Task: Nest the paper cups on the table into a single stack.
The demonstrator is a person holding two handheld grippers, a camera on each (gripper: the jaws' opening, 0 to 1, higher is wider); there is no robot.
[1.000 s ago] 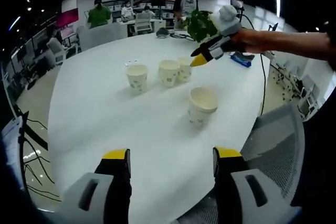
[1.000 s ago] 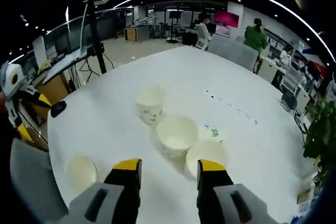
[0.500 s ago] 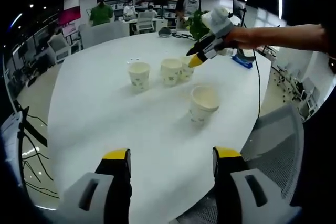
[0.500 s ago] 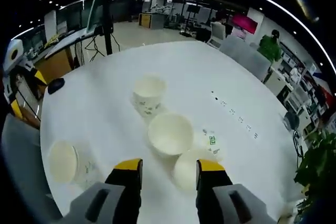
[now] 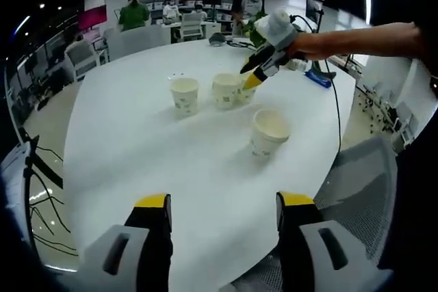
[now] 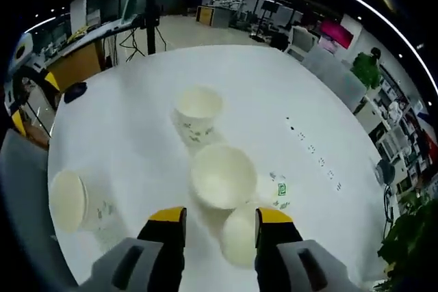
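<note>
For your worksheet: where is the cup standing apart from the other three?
In the left gripper view, the lone cup stands upright near the table edge, right of centre, nearer than the row of three cups.

A round white table (image 5: 137,141) carries four upright paper cups (image 5: 184,94), three in a far row, one nearer.

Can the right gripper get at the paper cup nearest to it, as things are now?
Probably yes. The right gripper hangs open just over the nearest paper cup, whose rim sits between its jaws. The middle cup stands close beside it and might be bumped.
</note>
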